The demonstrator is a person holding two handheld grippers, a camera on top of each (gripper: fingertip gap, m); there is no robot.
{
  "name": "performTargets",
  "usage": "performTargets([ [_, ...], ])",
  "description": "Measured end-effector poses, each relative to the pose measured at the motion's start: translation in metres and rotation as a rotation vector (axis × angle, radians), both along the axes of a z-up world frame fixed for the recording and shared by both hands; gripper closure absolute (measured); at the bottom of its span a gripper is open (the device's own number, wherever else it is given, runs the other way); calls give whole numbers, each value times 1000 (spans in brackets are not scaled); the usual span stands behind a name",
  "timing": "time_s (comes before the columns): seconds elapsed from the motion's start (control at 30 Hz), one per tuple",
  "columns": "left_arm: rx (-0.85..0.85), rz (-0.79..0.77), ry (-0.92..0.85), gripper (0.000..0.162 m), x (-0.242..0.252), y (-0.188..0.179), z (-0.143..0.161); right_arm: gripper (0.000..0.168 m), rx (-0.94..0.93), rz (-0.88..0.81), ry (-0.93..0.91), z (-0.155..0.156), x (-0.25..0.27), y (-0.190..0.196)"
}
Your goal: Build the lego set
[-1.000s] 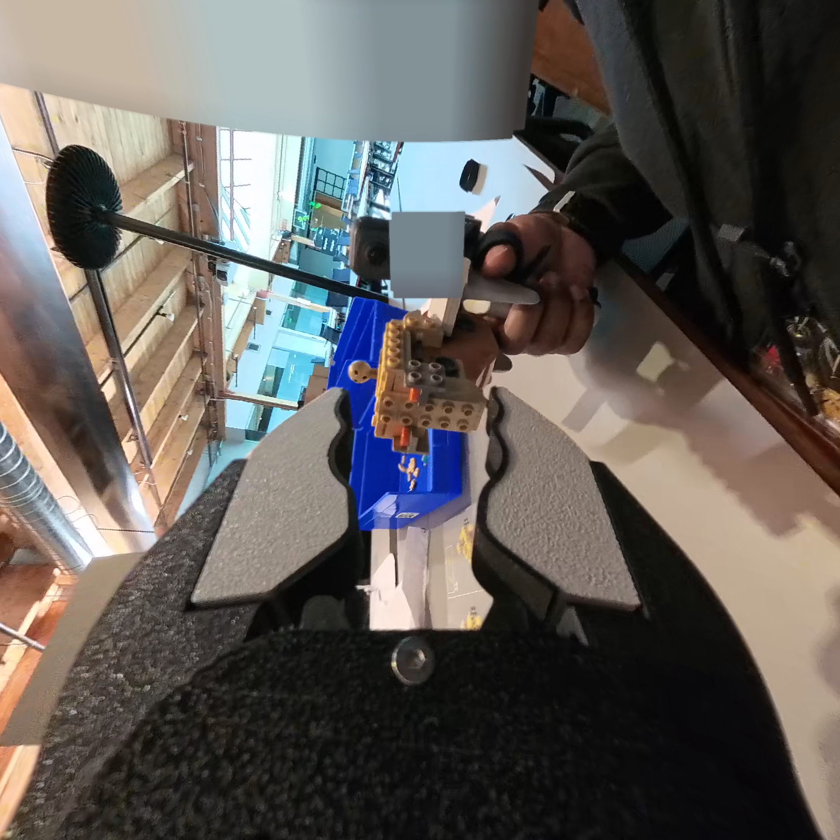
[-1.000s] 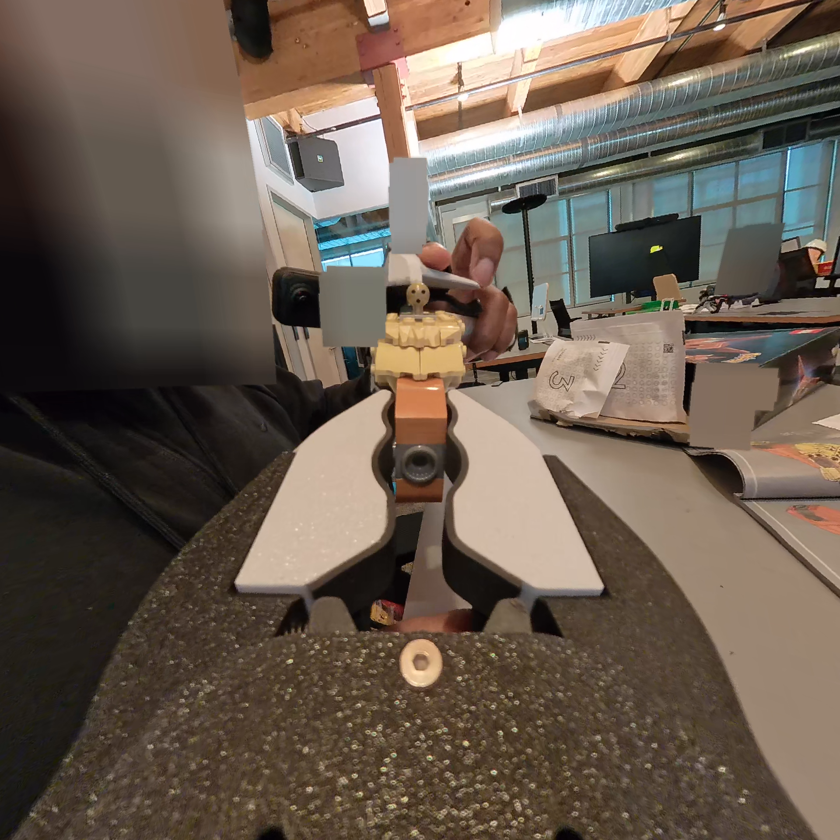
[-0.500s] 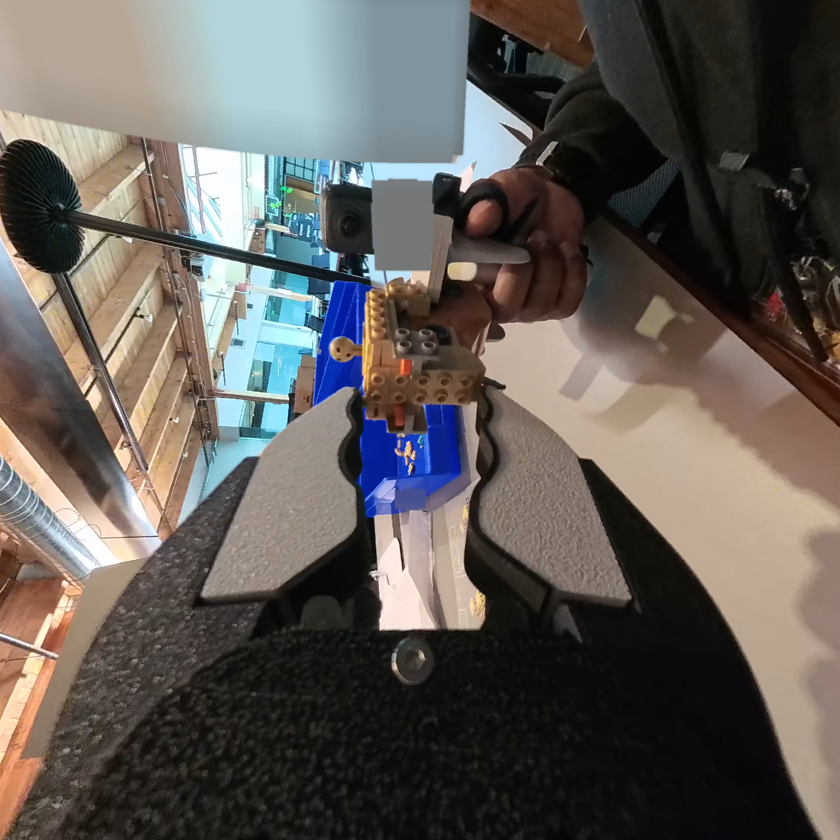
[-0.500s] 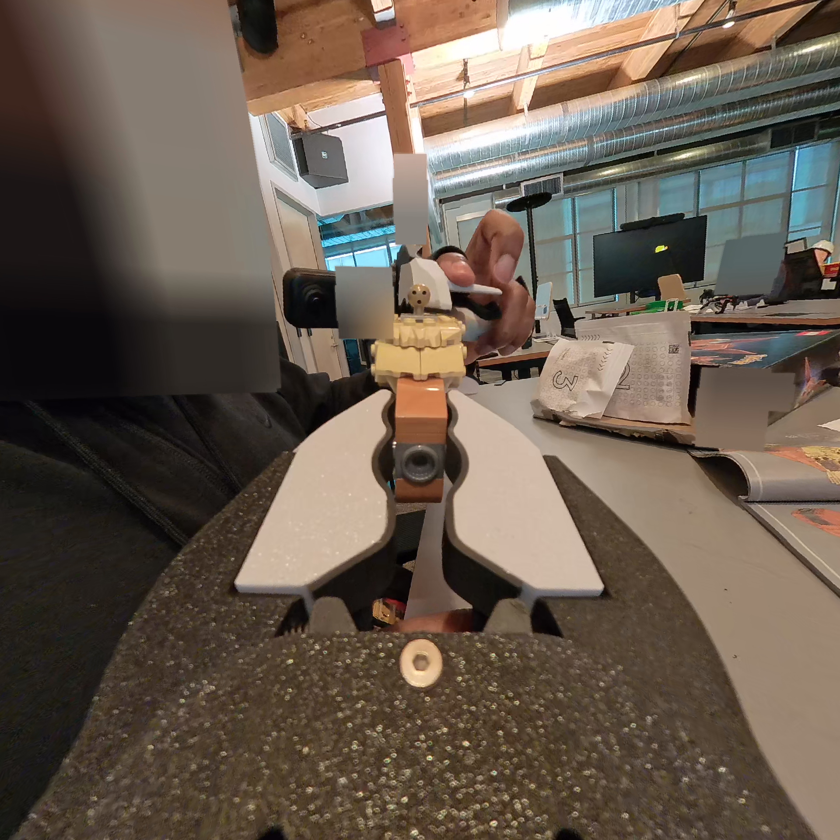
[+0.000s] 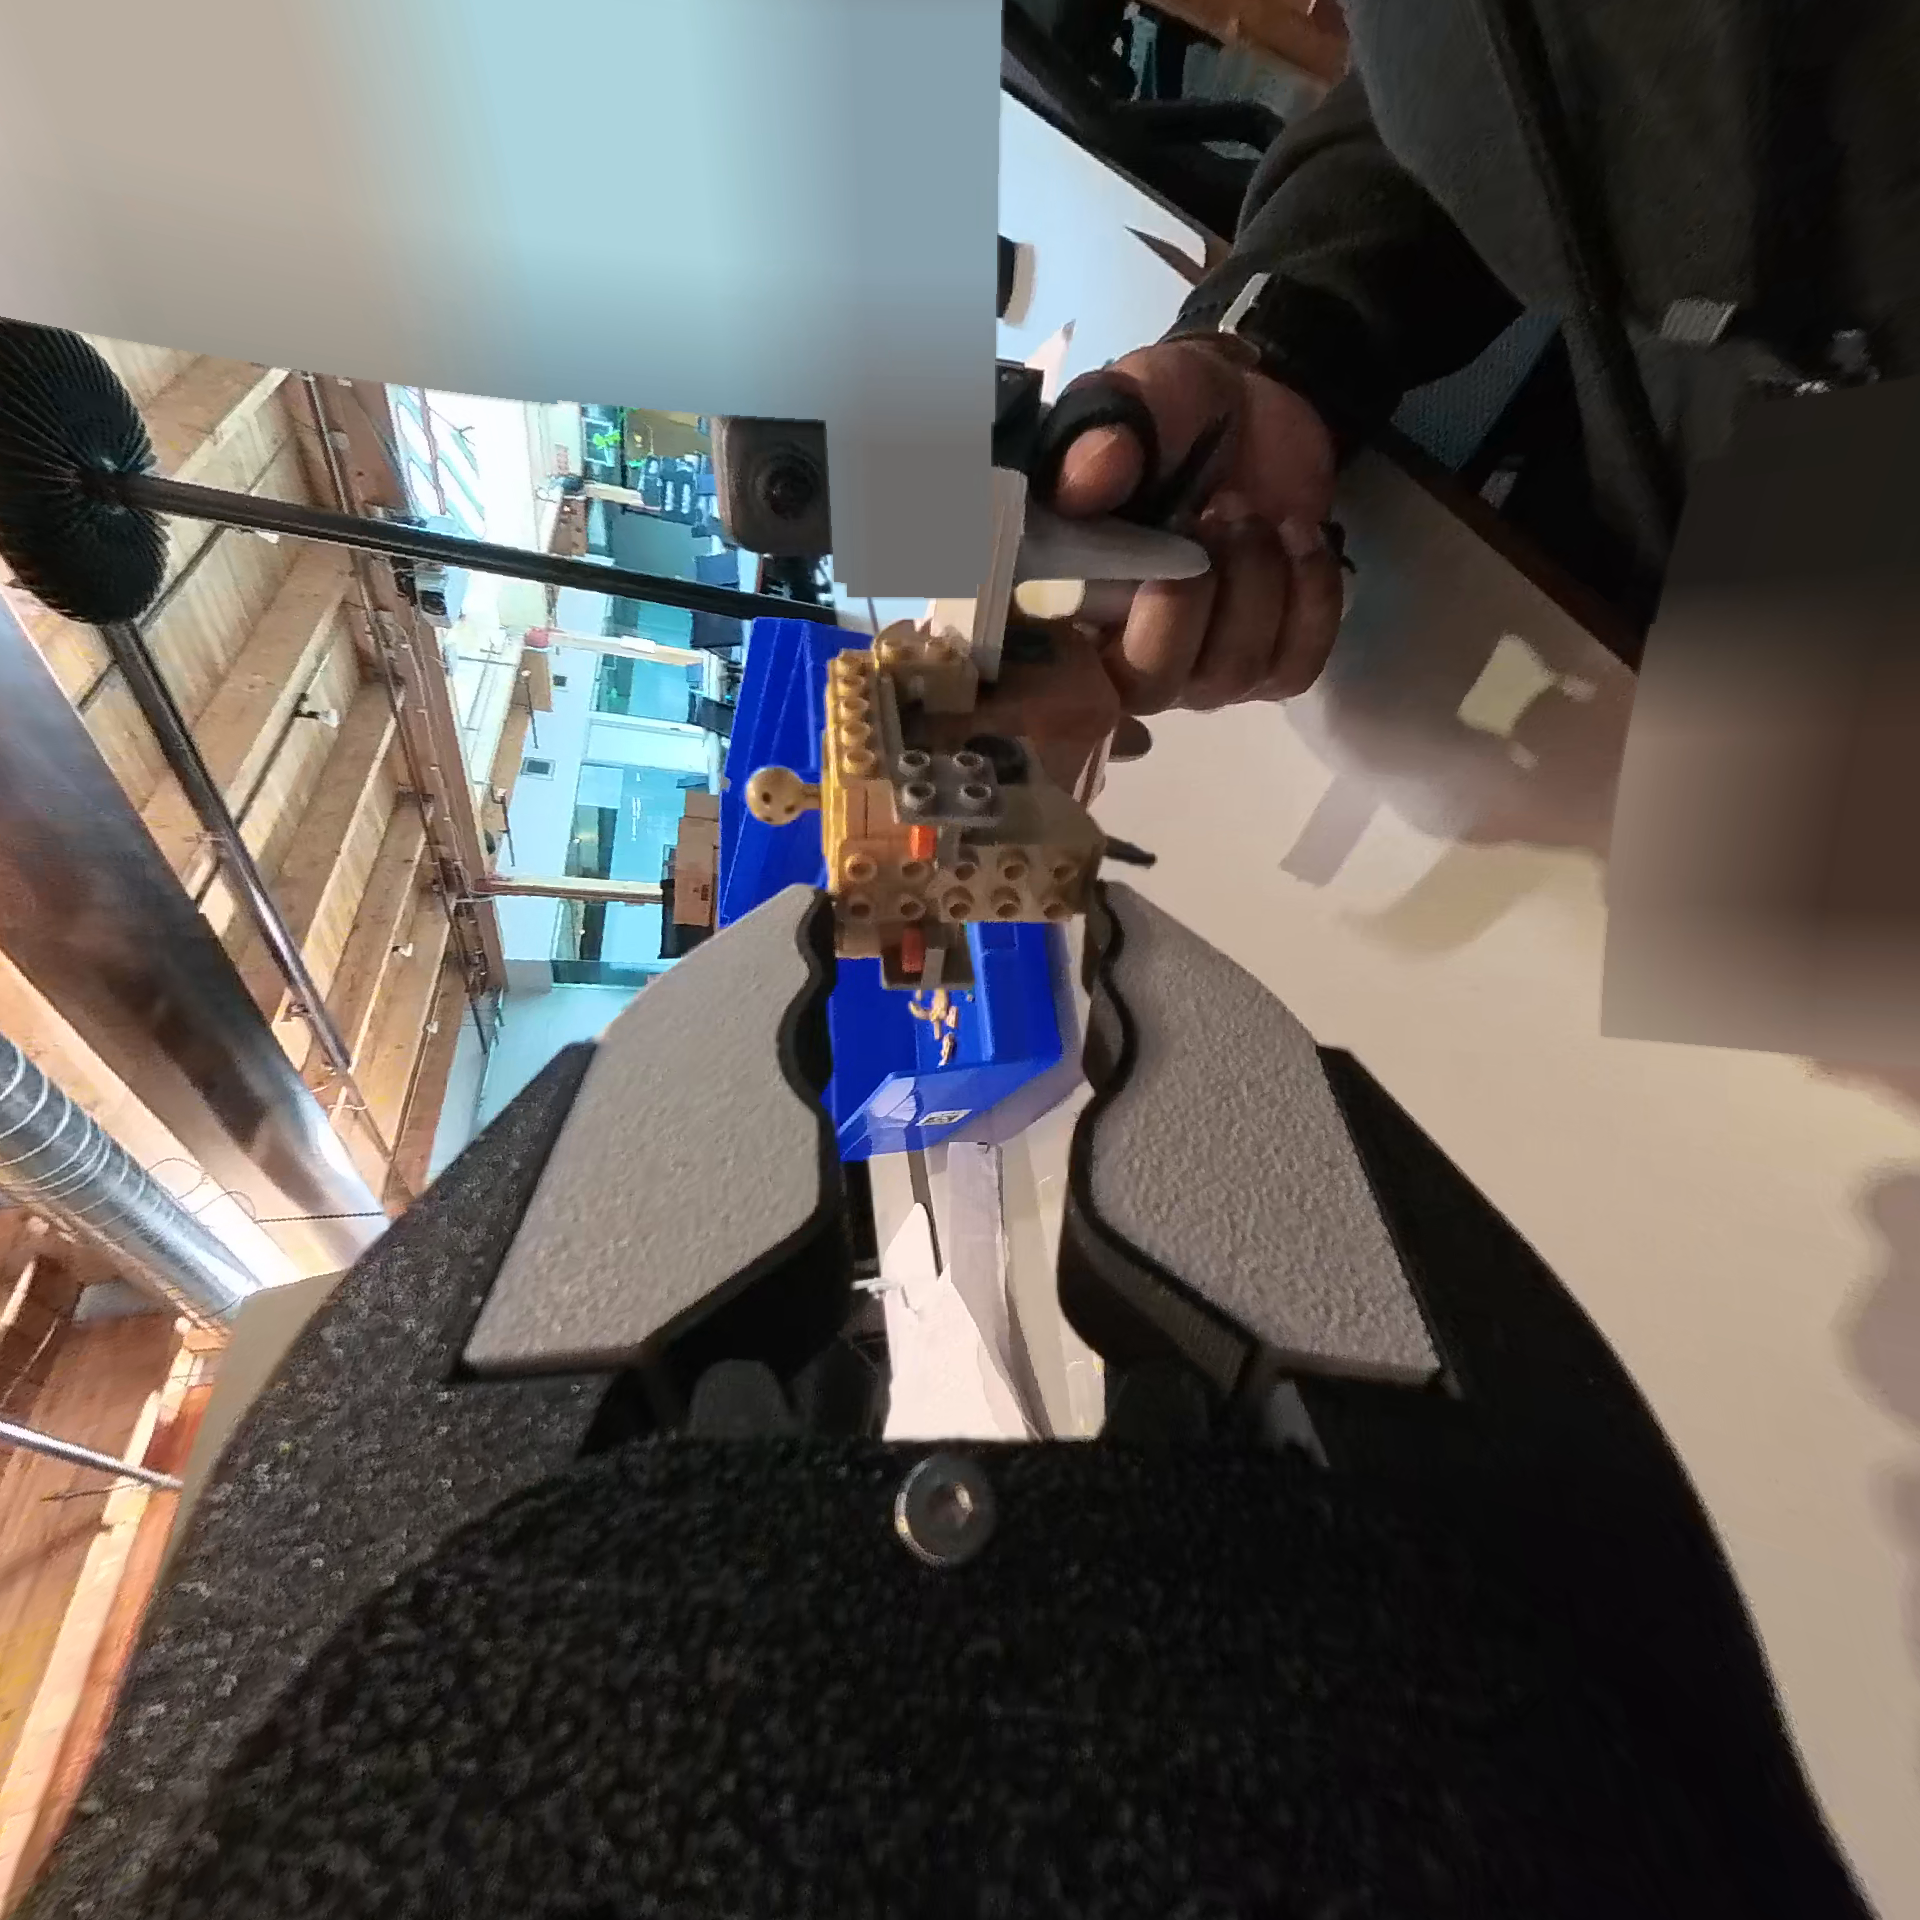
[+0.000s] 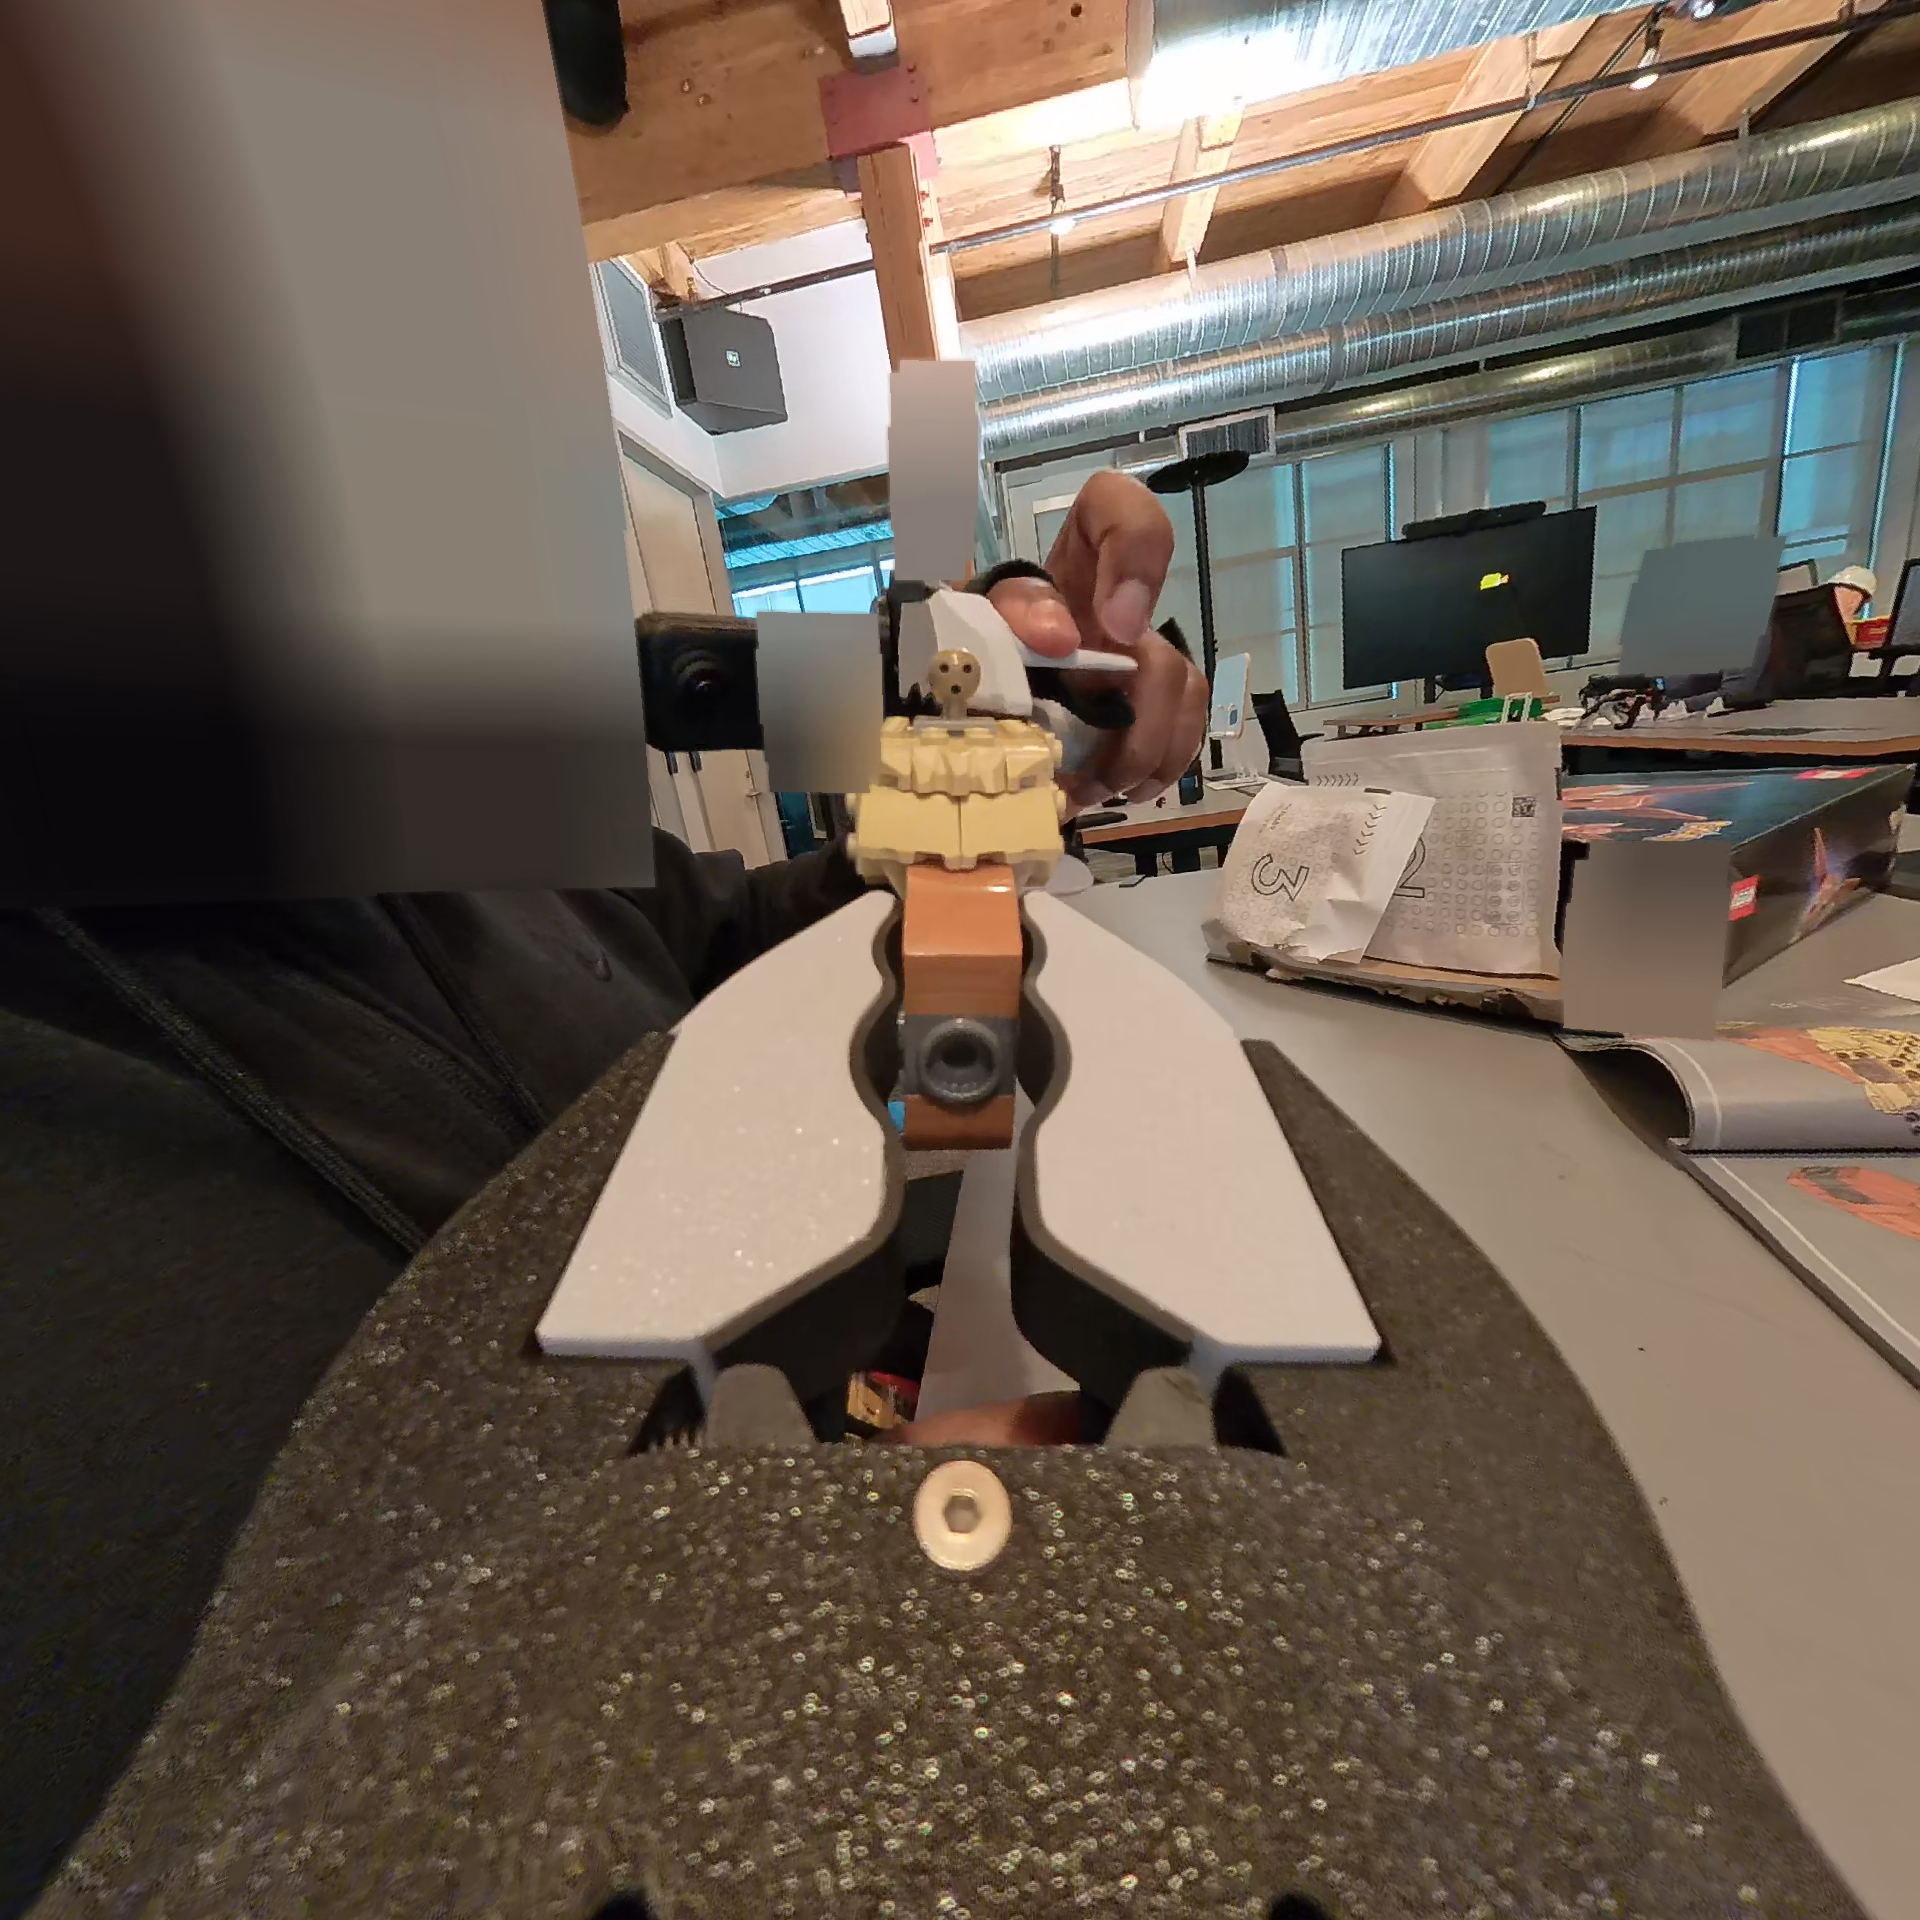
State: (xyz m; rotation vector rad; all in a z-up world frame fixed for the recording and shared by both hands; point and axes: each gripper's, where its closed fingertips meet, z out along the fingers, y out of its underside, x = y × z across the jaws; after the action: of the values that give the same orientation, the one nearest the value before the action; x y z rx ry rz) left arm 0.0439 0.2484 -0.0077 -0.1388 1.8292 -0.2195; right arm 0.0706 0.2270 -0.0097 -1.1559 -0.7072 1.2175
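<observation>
Right gripper [image 6: 958, 1023] jaws clamped, left gripper [image 5: 956, 925] jaws apart

Instruction booklet [image 6: 1808, 1081] cut off rightward

The lego build [image 6: 956, 914] fills the gap between the right gripper's [image 6: 958, 1029] fingers [image 6: 1164, 1132], leaving no passage there. Just beyond the build, a hand [image 6: 1132, 686] blocks the way forward. Left of the build, a person's dark sleeve [image 6: 312, 1091] closes that side. Right of the build, the grey bench [image 6: 1475, 1195] lies bare until paper bags [image 6: 1382, 883], a box [image 6: 1766, 842] and an open booklet [image 6: 1808, 1081] crowd its far part. The left gripper [image 5: 961, 925] stands wide apart just beneath the build, with a blue bin [image 5: 935, 1049] behind it.
</observation>
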Motion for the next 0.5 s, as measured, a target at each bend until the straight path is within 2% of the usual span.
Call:
performTargets([
  [0.1,-11,3,-40,116,2,1,2,151,-3,-1,20,3,3,1],
  [0.17,-23,10,-97,108,1,3,8,151,-10,-10,37,4,5,2],
  [0.27,-36,-5,-113,106,-3,0,10,151,-15,-18,44,5,7,4],
  [0.4,50,-5,-114,105,-4,-5,9,151,-9,-18,27,3,4,3],
  [0.5,112,-14,-118,112,-2,-9,6,151,-10,-20,29,3,4,4],
])
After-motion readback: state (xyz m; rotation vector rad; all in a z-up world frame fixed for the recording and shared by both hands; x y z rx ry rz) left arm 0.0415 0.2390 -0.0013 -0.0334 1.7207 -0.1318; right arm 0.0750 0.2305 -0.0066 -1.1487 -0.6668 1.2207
